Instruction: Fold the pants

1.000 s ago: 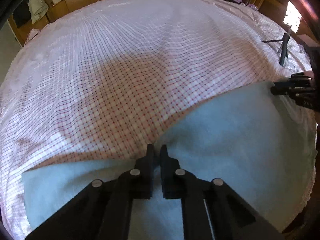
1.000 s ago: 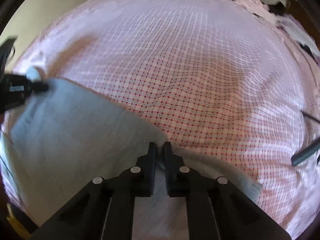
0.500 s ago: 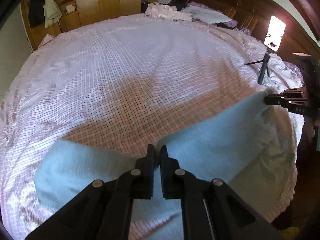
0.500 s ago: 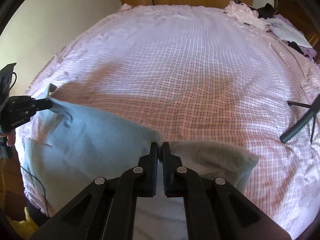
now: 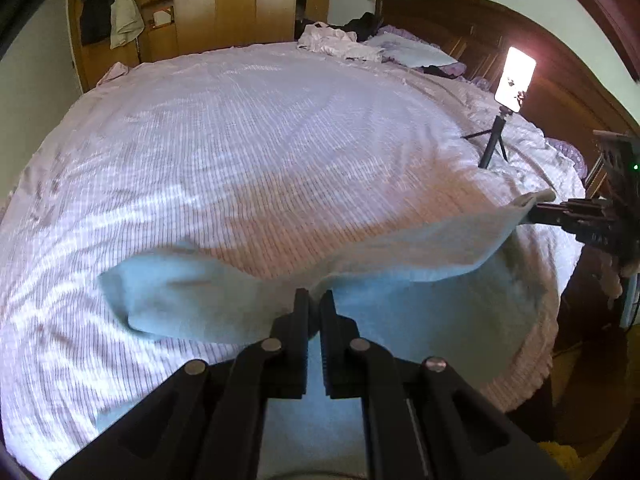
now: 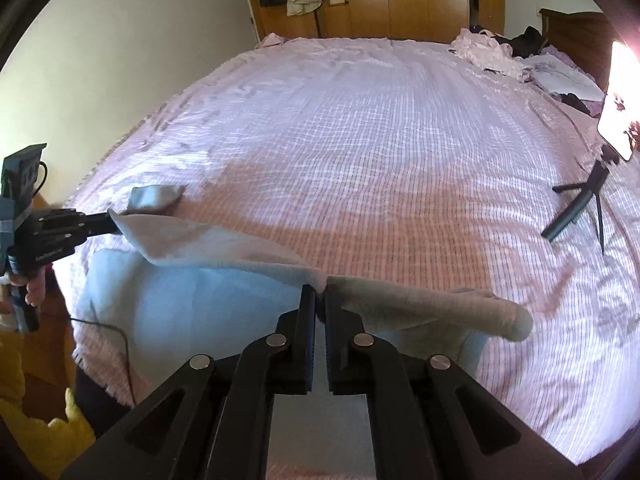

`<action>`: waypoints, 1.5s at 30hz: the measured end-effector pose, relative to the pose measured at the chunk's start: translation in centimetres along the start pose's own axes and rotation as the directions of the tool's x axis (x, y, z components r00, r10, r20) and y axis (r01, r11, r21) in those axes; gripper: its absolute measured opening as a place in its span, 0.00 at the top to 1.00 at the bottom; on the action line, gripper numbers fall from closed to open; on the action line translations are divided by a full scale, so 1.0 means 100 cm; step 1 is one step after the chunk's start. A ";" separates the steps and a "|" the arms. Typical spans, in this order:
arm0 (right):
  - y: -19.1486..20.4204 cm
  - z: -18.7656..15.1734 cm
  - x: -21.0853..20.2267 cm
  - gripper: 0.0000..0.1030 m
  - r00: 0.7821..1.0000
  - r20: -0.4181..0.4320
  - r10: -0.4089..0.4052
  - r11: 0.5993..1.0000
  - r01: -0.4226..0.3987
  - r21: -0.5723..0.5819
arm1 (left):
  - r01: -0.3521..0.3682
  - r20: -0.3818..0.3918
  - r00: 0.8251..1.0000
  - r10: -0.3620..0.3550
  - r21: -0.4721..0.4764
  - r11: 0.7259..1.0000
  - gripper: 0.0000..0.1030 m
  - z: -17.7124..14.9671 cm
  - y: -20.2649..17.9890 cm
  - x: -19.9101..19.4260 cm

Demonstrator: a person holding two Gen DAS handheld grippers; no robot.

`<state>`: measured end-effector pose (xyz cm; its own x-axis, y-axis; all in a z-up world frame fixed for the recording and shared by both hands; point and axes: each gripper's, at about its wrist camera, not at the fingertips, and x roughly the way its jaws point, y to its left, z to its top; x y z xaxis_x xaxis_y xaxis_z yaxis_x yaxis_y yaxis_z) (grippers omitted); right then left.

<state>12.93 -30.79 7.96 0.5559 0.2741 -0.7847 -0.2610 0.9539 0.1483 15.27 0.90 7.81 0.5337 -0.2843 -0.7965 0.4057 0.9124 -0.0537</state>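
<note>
Light blue pants lie at the near edge of a bed with a pink checked cover. My left gripper is shut on the pants' far edge and holds it lifted off the bed. My right gripper is shut on the same edge further along. Each gripper shows in the other's view: the right one at the right, the left one at the left. The raised edge hangs stretched between them, folding over the lower layer.
A phone on a small tripod stands on the bed at the right, also in the right wrist view. Clothes and pillows lie by the dark headboard. Wooden wardrobes stand beyond the bed.
Both grippers have risen and pulled back, lifting the pants' edge off the bed; more of the room shows. The cloth now sags between them.
</note>
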 end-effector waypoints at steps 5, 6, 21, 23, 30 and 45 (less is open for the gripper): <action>0.010 -0.032 -0.012 1.00 1.000 -0.009 0.010 1.000 -0.010 0.011 | -0.003 -0.007 1.000 0.003 -0.008 1.000 0.95 -0.039 -0.013 -0.017; 0.012 -0.041 -0.012 1.00 1.000 -0.016 0.015 1.000 -0.015 0.016 | 0.003 -0.008 1.000 -0.003 -0.016 1.000 0.95 -0.045 -0.014 -0.019; 0.013 -0.126 0.033 1.00 0.990 -0.136 0.027 0.994 -0.011 0.113 | 0.037 -0.110 0.992 -0.056 -0.167 0.985 0.95 -0.128 -0.017 0.012; 0.013 -0.129 0.039 1.00 0.990 -0.141 0.023 0.992 -0.006 0.123 | 0.038 -0.124 0.990 -0.060 -0.176 0.984 0.95 -0.133 -0.016 0.017; 0.012 -0.138 0.055 1.00 0.984 -0.176 0.000 0.992 0.021 0.122 | 0.021 -0.156 0.986 -0.052 -0.189 0.982 0.90 -0.147 -0.016 0.021; 0.041 -0.138 0.031 0.78 0.989 -0.150 -0.013 0.998 0.021 0.056 | -0.086 -0.014 0.996 0.087 -0.361 0.929 0.82 -0.158 0.035 -0.089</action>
<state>2.73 -27.72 -2.14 0.4345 0.2404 -0.8680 -0.2041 0.9649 0.1651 0.22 11.31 5.23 0.5566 -0.2001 -0.8063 0.0629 0.9779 -0.1992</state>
